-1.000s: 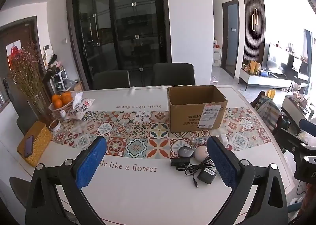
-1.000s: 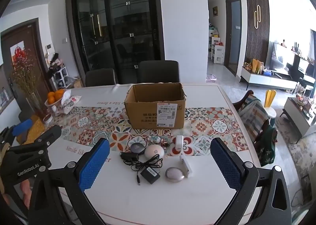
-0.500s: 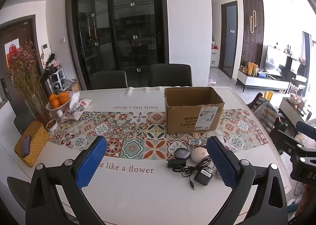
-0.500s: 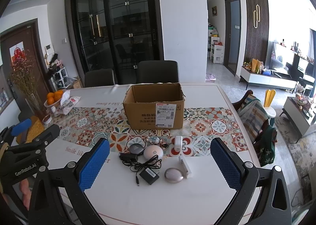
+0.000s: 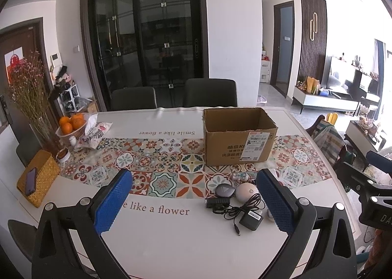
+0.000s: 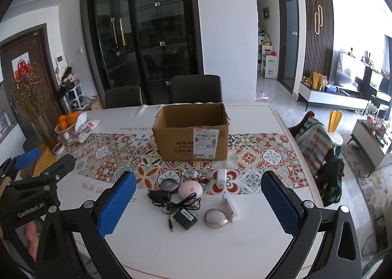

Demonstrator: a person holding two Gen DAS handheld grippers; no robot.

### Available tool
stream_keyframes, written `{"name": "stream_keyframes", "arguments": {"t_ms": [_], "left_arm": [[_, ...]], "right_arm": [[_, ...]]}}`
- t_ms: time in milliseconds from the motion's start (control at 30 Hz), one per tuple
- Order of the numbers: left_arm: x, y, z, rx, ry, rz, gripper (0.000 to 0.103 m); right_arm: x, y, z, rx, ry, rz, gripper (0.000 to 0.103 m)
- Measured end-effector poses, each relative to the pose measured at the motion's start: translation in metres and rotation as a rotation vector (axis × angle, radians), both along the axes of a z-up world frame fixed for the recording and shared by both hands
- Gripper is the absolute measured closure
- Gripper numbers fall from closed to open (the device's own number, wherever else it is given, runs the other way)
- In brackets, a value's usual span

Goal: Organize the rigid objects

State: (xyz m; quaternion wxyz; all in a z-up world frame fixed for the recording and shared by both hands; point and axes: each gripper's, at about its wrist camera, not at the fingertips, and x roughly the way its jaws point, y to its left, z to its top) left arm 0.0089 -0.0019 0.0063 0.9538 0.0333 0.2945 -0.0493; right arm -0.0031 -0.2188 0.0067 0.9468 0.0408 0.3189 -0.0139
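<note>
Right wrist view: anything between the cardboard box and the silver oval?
Yes: a white plug standing behind a white adapter, on the line from cardboard box to silver oval.

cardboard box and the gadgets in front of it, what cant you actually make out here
- Cardboard box: its floor is hidden by its front wall in both views, so its contents are unknown.
- Shipping label: print too small to read.
- Silver oval gadget: clear in the right wrist view, but hidden behind the left gripper's right finger in the left wrist view.
- Small trinkets by the box: too small to identify.
</note>
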Motion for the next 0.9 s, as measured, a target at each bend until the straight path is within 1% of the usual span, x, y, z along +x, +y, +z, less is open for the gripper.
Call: {"name": "stream_keyframes", "arguments": {"t_ms": [900], "left_arm": [[0.0056,-0.0031,0.0038,0.003,0.000,-0.002,0.000]], "right_arm": [[0.0022,0.0008,-0.0007,0.002,0.003,0.002,0.001]]}}
